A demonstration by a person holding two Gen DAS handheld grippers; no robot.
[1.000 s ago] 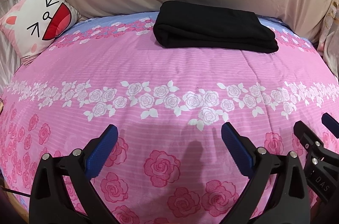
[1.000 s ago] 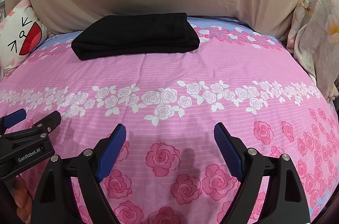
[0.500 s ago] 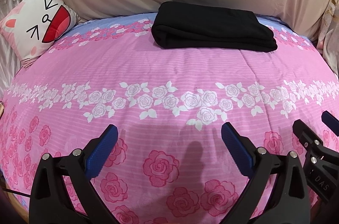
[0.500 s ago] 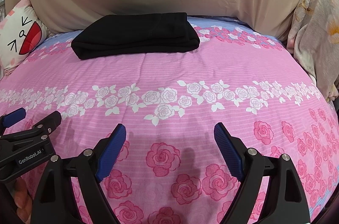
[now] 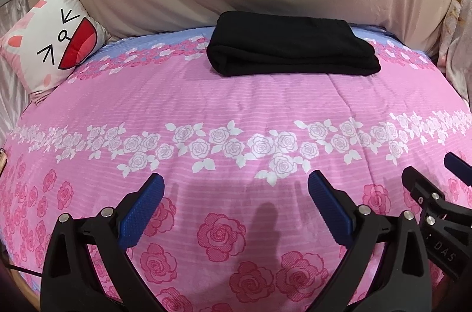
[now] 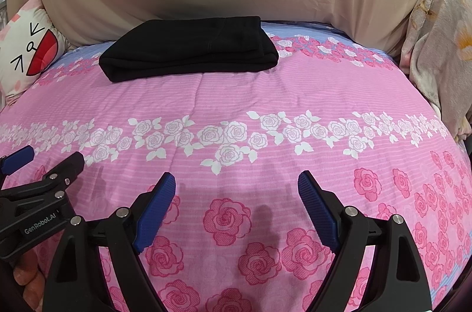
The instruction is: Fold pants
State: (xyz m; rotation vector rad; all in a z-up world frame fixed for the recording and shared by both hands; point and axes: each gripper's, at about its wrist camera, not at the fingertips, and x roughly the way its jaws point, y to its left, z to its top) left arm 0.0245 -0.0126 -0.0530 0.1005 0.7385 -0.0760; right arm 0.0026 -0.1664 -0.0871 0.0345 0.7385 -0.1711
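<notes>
With the pants (image 5: 290,48) lying folded at upper centre of the frame, the left gripper (image 5: 236,211) and right gripper (image 6: 236,208) are hovering wide and empty at the bottom, probably best withdrawing without disturbing the fold.

Ahead of my fingers I count one folded pair of black pants (image 5: 292,48), one cartoon cushion (image 5: 56,37) off to their left, one rose bedspread (image 5: 236,105) beneath, and my two grippers: left gripper (image 5: 236,188), right gripper (image 6: 236,186).
</notes>
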